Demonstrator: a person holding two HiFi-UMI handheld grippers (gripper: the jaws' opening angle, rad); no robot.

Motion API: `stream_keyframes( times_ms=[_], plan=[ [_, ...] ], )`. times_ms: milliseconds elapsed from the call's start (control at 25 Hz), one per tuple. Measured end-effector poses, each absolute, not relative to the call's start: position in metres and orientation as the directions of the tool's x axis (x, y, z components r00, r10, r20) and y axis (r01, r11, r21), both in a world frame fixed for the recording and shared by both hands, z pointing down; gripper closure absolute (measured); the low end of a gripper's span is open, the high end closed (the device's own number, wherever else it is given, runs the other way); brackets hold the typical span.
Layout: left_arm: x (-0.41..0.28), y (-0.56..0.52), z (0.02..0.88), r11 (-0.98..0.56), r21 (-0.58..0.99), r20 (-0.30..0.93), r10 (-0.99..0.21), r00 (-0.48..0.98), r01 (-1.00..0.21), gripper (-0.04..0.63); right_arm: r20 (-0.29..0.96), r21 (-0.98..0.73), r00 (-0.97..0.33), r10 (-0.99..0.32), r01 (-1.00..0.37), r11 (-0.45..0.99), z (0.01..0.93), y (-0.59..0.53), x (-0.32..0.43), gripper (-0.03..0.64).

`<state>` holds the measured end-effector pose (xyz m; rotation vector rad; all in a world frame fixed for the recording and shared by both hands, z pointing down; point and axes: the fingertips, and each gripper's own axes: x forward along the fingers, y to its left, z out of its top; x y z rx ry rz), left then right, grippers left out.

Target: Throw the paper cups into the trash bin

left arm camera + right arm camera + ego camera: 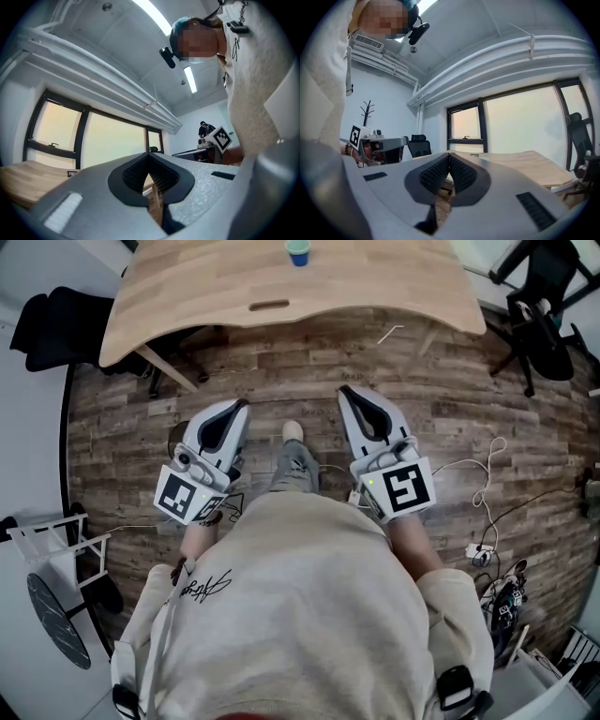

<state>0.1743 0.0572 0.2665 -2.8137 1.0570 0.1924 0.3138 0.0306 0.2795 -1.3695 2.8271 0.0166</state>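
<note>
Paper cup (pixel 297 252) work has, by the look of it, not begun: one small blue-green cup stands at the far edge of the wooden table (pixel 281 282), well apart from both grippers, and neither gripper carries anything.

On the left, the left gripper (pixel 240 411) is held close to the person's body over the plank floor (pixel 122 437). Its jaws are clenched tip to tip on nothing, and only floor shows through the slit below the tips. On the right, the right gripper (pixel 346 393) is held the same way, jaws pressed together and empty, pointing toward the table.

What is left appears to be everything: reaching the table, grasping the cup, finding the bin and dropping the cup in.

No trash bin shows in any view, so its place cannot be told. The cup is cut off by the top edge of the head view, and whether more cups stand beyond that edge is unknown.
</note>
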Motion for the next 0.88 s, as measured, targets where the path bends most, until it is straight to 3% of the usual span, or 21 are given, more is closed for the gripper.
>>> stream_keyframes(
  times_ms=[880],
  plan=[
    [0.113,-0.105,0.249,-0.784,-0.077,-0.16,-0.6,0.784,-0.616,0.592,0.004,-0.009,-0.582,-0.813,-0.813,0.582,0.268,-0.126,0.251,0.606]
  ],
)
